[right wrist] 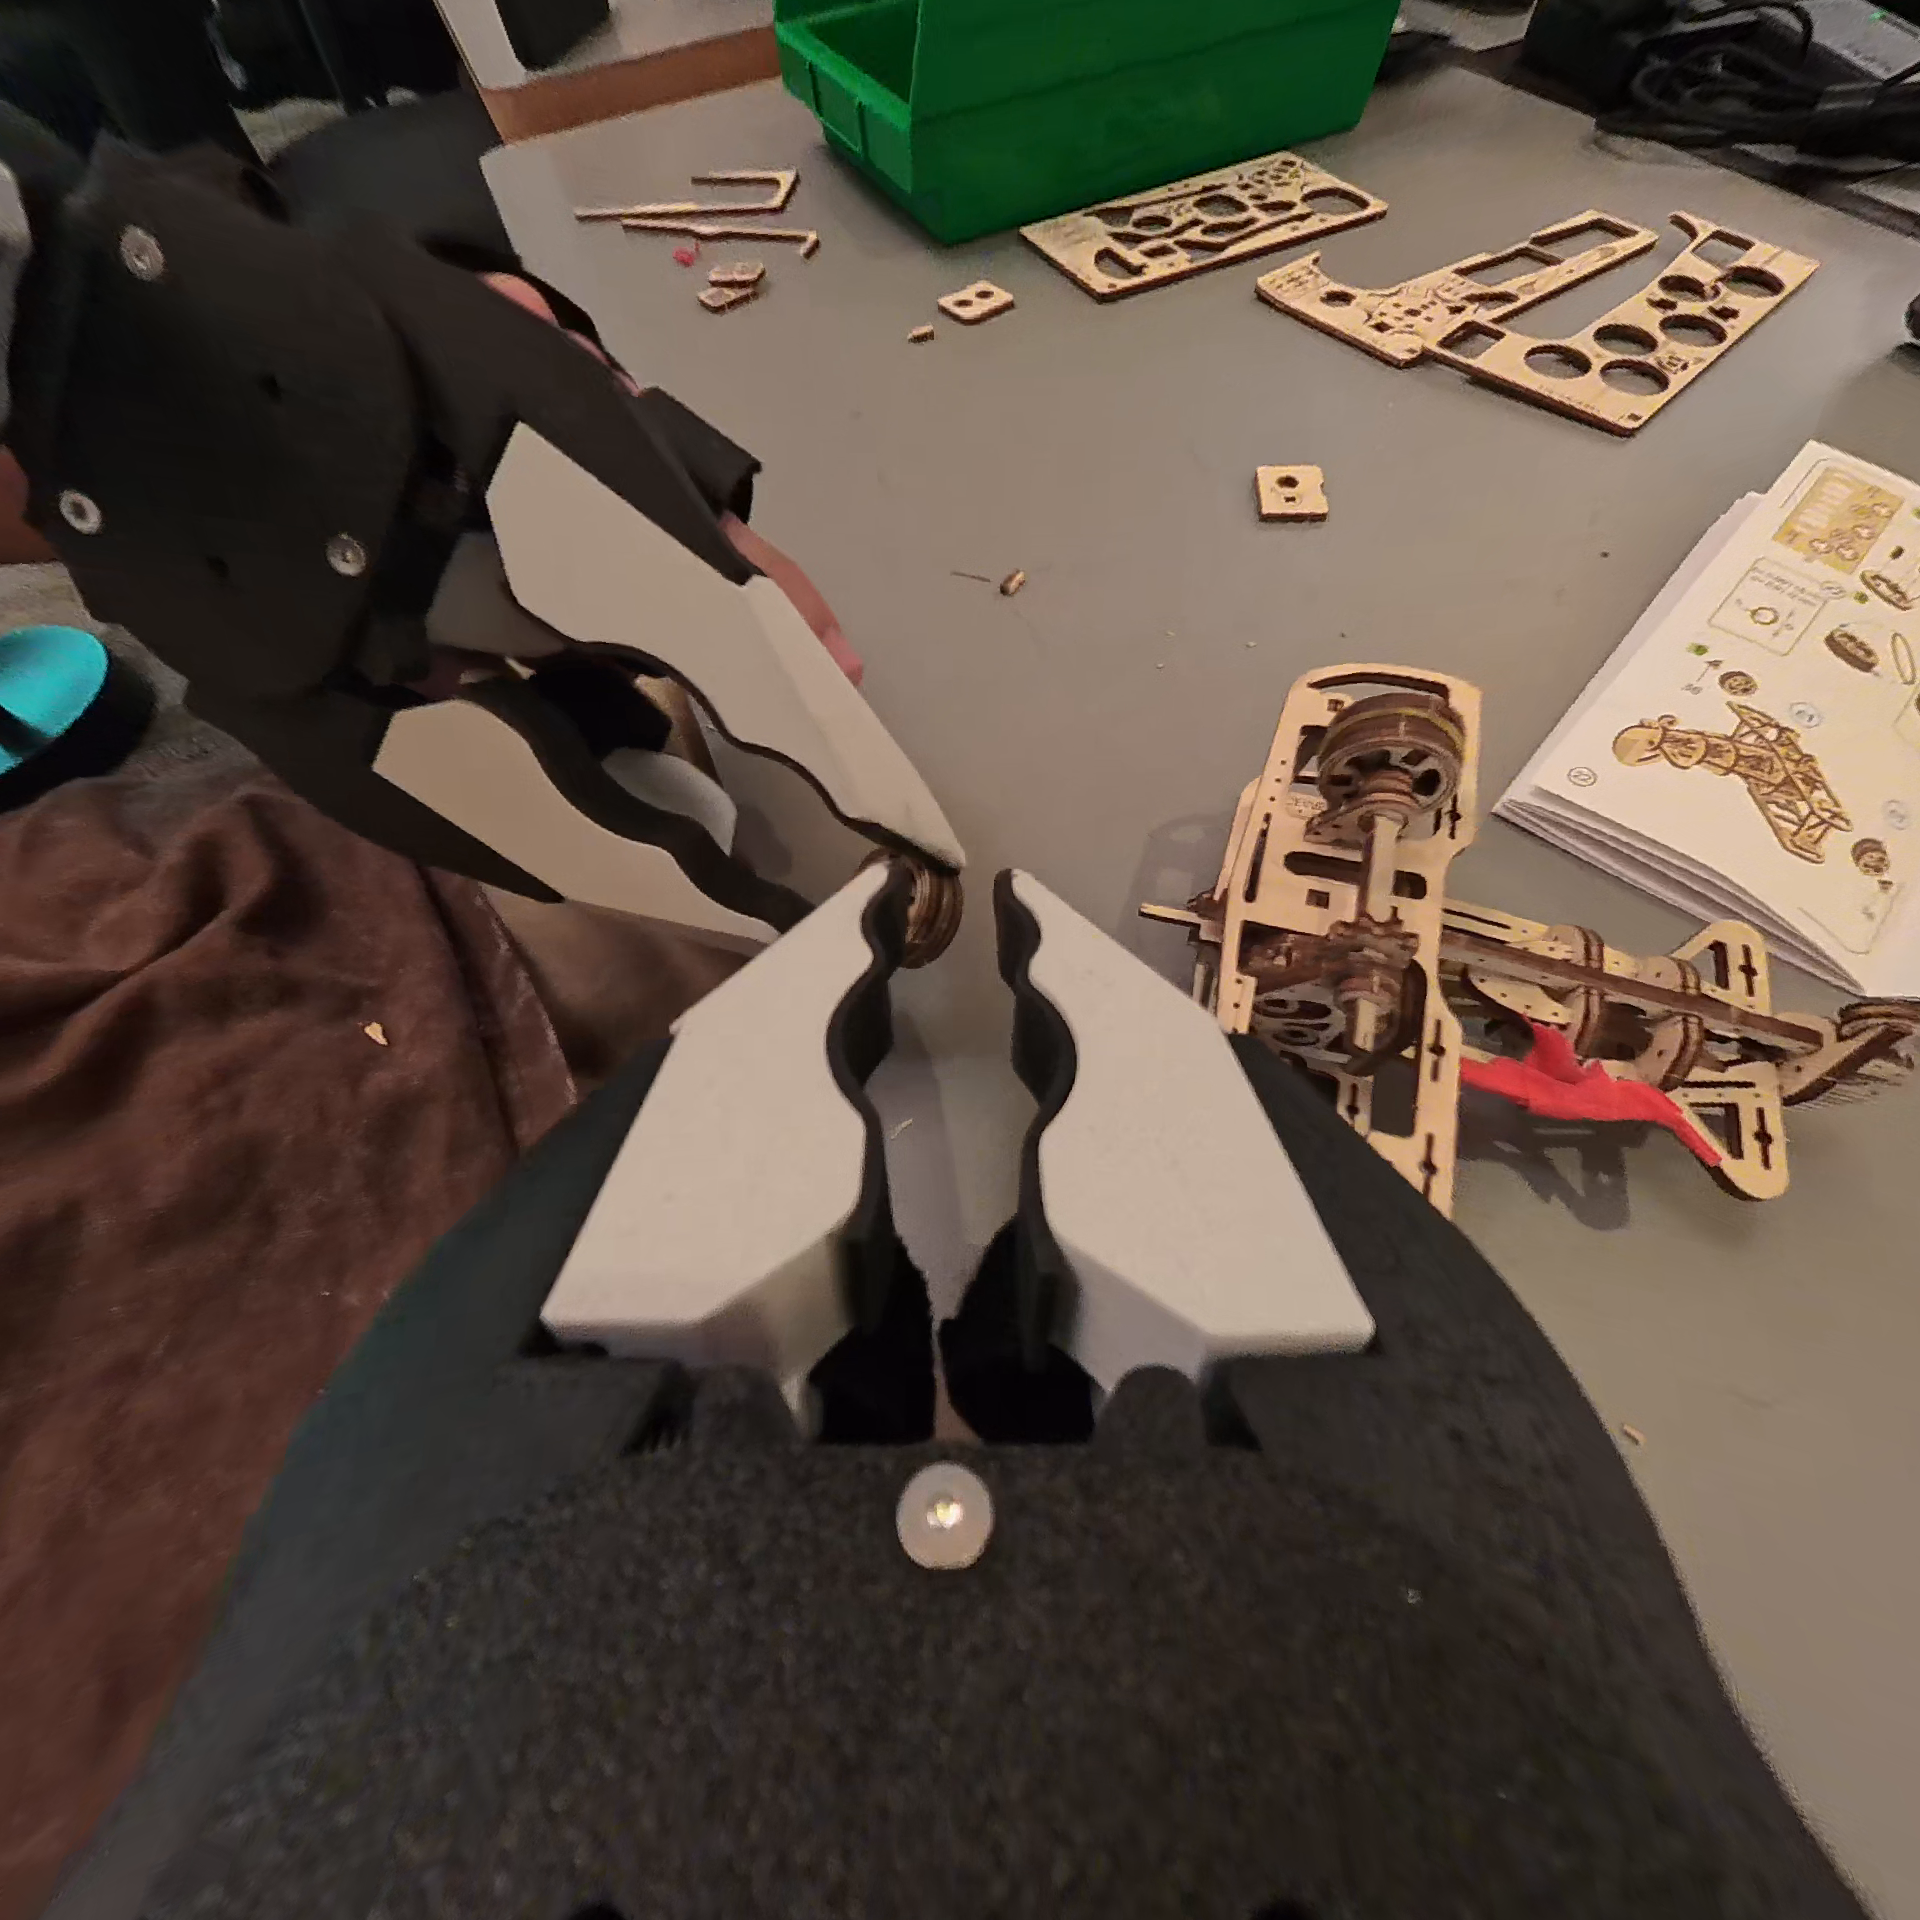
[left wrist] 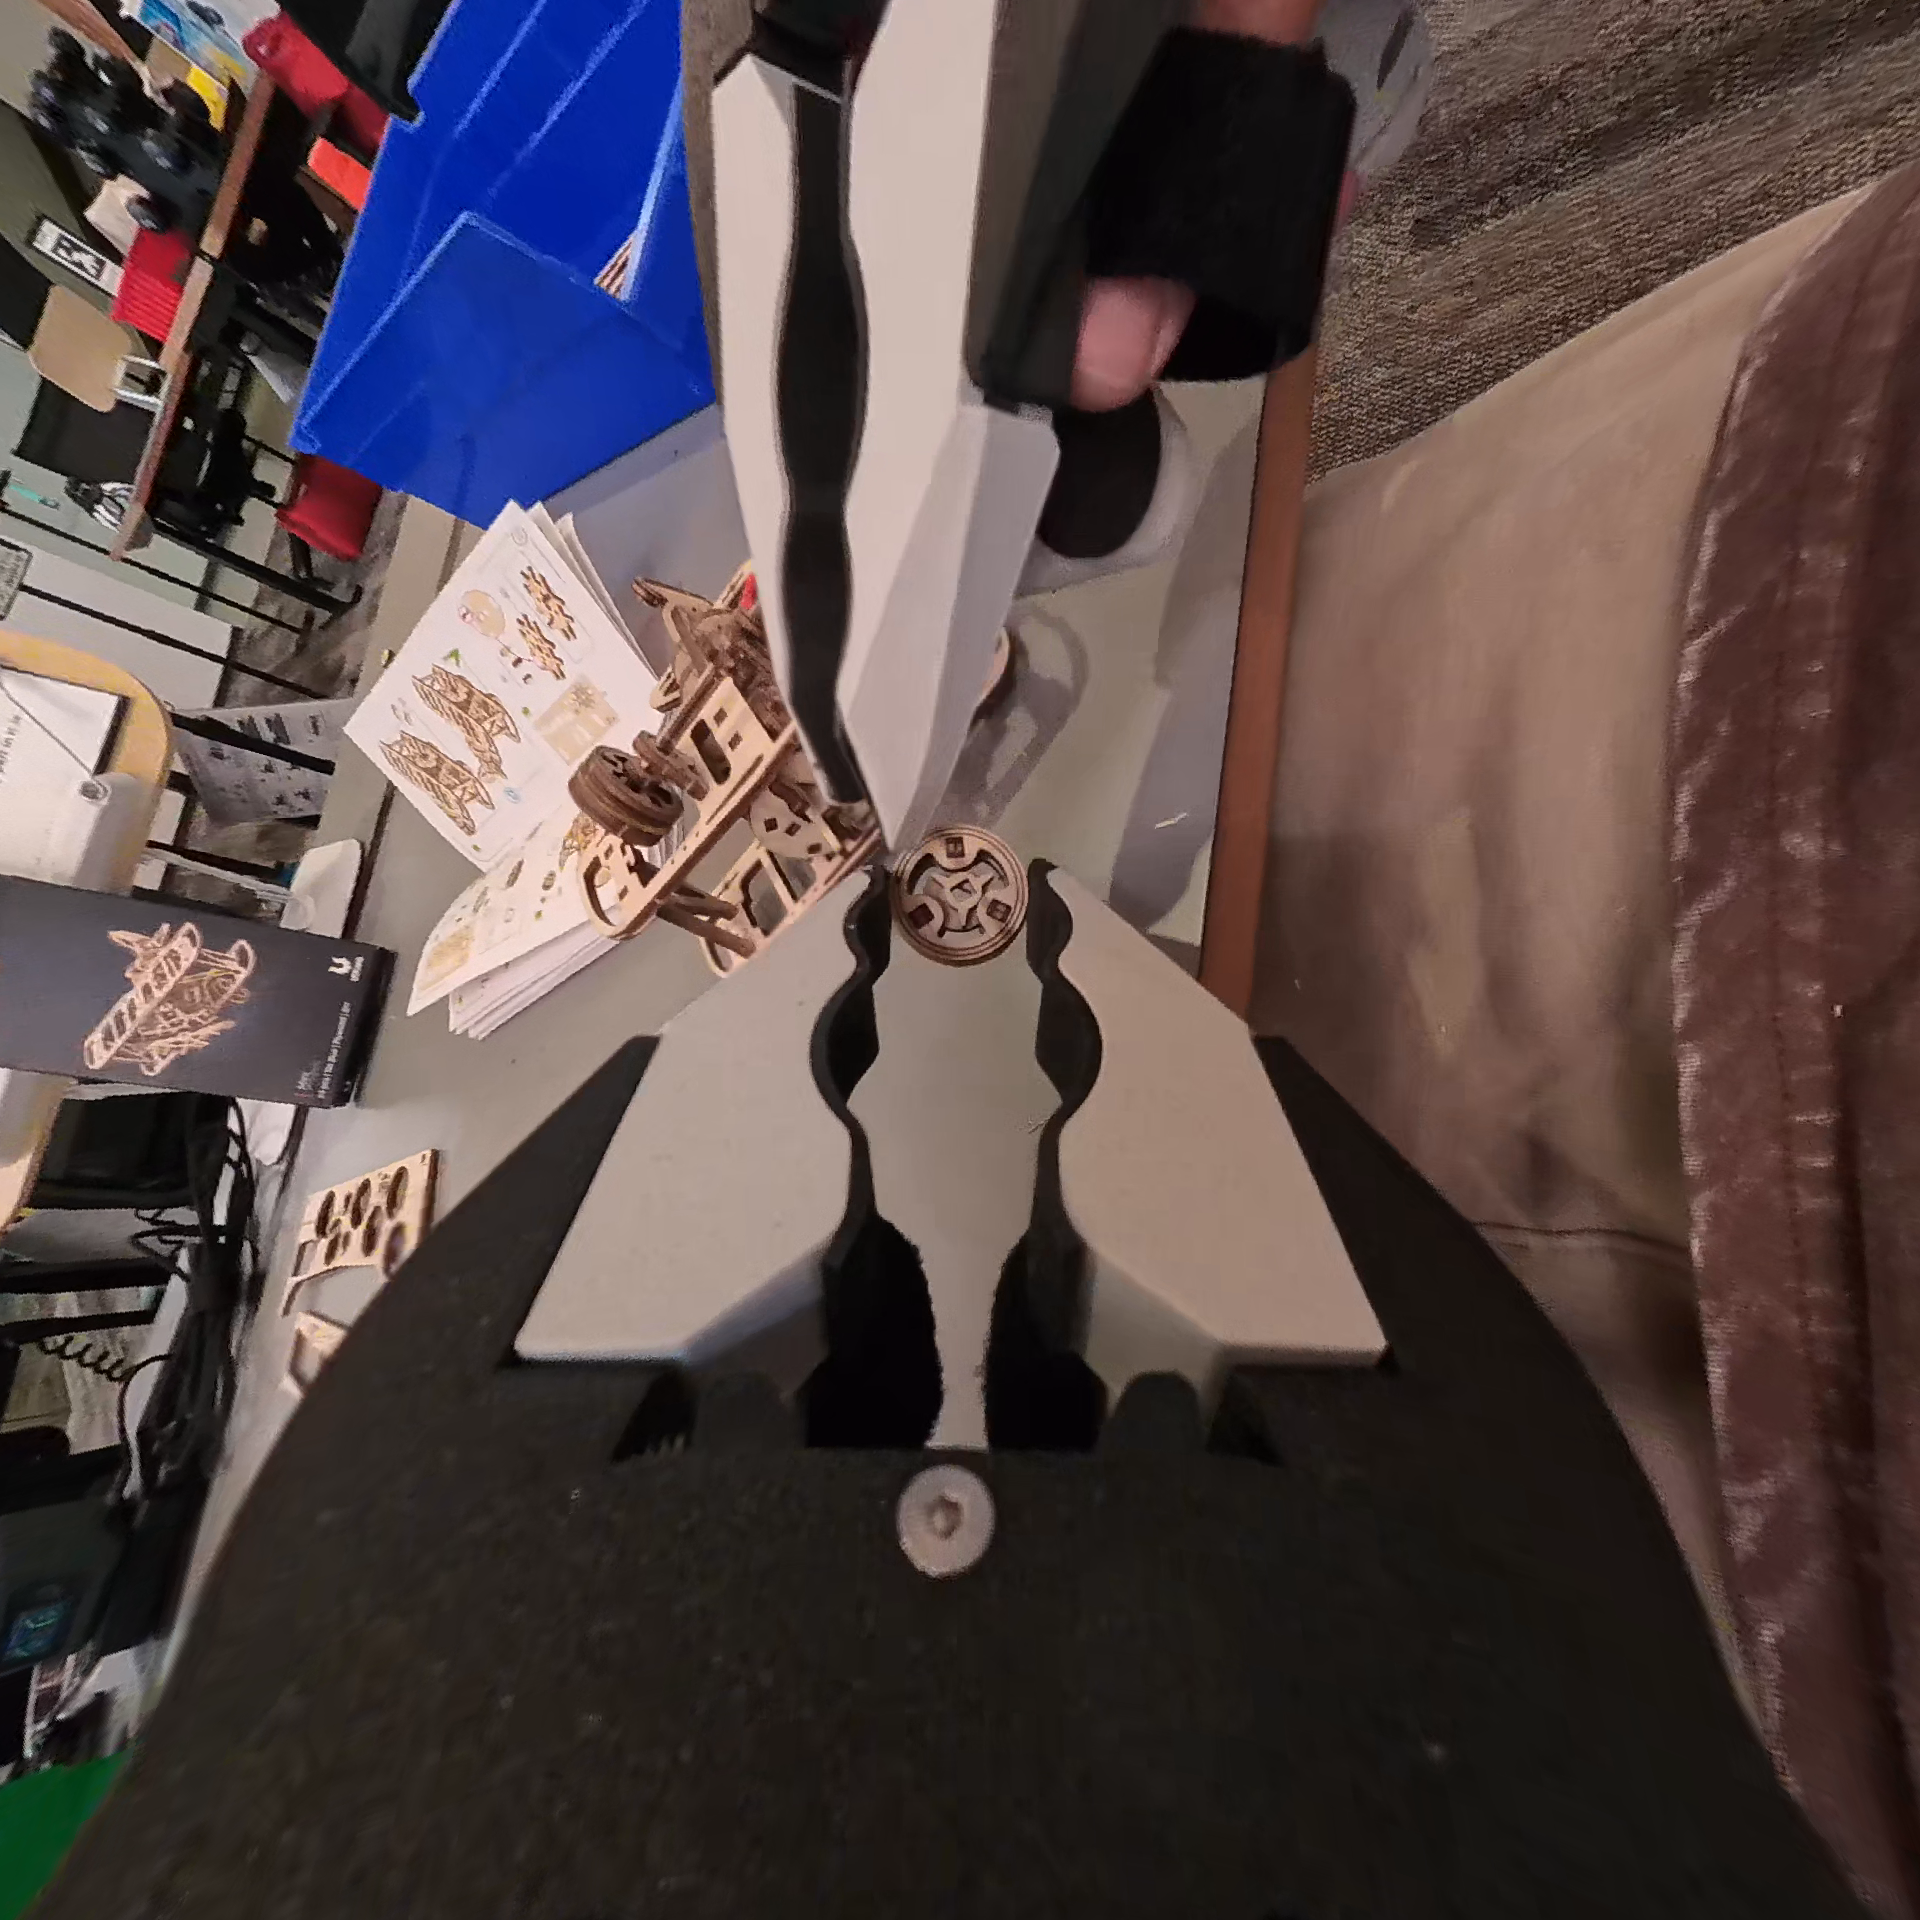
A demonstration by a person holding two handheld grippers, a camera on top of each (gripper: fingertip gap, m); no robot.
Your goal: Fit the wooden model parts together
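A small round wooden wheel [left wrist: 961,904] sits between the fingertips of my left gripper [left wrist: 958,881], which is shut on its rim and holds it above the grey table [right wrist: 1039,468]. In the right wrist view the left gripper [right wrist: 878,888] comes in from the left with the wheel [right wrist: 932,920] edge-on. My right gripper [right wrist: 948,879] is open; the wheel lies just inside its left fingertip. In the left wrist view the right gripper [left wrist: 868,816] comes down from above, its tips touching the wheel's upper left. The part-built wooden model [right wrist: 1371,935] lies on the table to the right and also shows in the left wrist view [left wrist: 707,810].
An open instruction booklet [right wrist: 1766,748] lies past the model. Punched wooden sheets [right wrist: 1538,312], small loose wooden bits [right wrist: 1291,490] and a green bin [right wrist: 1039,104] are at the back. A black box [left wrist: 177,987] and a blue bin [left wrist: 499,260] stand nearby. A brown cloth [right wrist: 208,1039] hangs off the table's near side. My two grippers' fingertips are within a few centimetres of each other.
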